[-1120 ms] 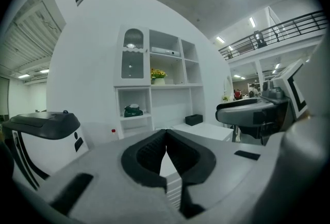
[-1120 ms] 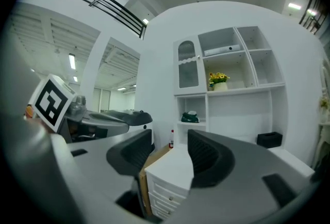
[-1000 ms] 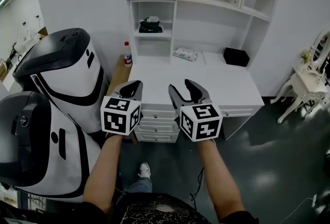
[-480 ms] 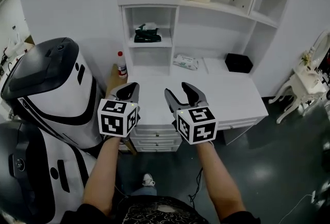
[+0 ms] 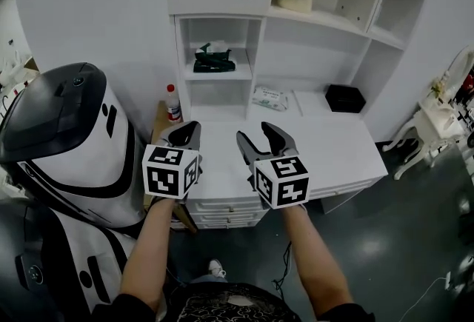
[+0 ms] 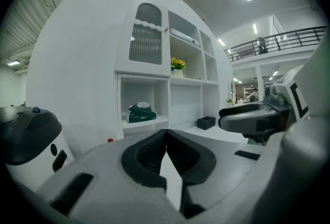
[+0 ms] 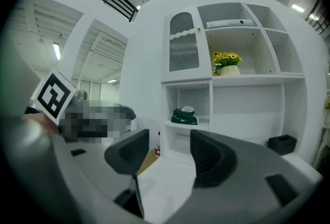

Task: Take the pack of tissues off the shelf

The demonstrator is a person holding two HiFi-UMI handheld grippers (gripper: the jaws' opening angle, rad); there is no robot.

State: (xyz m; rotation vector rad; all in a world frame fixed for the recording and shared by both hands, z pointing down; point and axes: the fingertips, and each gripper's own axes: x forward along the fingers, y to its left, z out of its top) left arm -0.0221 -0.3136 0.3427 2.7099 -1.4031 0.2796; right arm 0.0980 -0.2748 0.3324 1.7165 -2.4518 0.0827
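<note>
The dark green, soft-sided tissue pack [image 5: 213, 60] lies on the white cubby shelf [image 5: 235, 76] ahead of and above both grippers, the grey ribbed-pad left gripper [image 5: 187, 129] closed and empty, the right gripper [image 5: 258, 132] just opened wide, nothing between.

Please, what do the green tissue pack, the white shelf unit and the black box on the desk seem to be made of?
Green tissue pack: probably soft plastic film, since its shape is uneven and white tissue shows on top.
Shelf unit: likely painted wood or board, with a smooth, even white finish on flat panels.
Black box: matte dark surface; the material is too small to tell.
</note>
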